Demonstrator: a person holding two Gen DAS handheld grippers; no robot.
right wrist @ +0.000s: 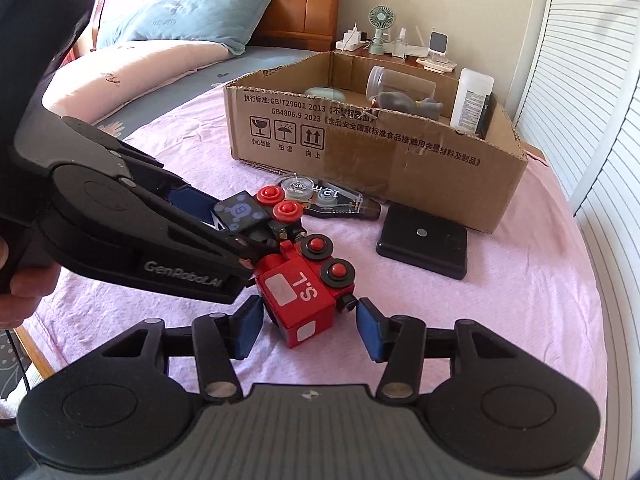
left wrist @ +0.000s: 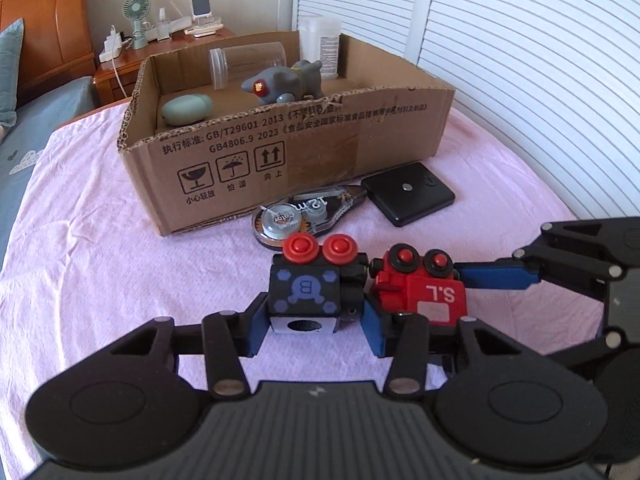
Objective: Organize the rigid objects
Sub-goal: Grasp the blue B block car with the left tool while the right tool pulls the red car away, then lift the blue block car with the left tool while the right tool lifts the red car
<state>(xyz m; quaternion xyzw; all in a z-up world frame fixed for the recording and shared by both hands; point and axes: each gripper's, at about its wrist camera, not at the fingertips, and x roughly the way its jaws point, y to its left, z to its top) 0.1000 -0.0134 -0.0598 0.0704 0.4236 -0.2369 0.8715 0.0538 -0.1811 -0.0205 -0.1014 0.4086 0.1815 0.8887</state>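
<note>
Between the blue pads of the left gripper (left wrist: 312, 326), clamped, sits the black toy car (left wrist: 306, 294) on the pink blanket (left wrist: 120, 240). Its coupled red toy car (right wrist: 306, 300) lies between the right gripper (right wrist: 308, 330)'s spread jaws, untouched. Only the right view shows a pillow (right wrist: 192, 12).

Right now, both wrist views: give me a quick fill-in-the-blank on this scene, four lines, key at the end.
1. The left gripper straddles the ____ train car.
2. The right gripper straddles the ____ train car.
3. The grey toy animal lies ____ the cardboard box.
4. The correction tape lies on the ____ cloth.

Missing words: black; red; inside; pink
</note>
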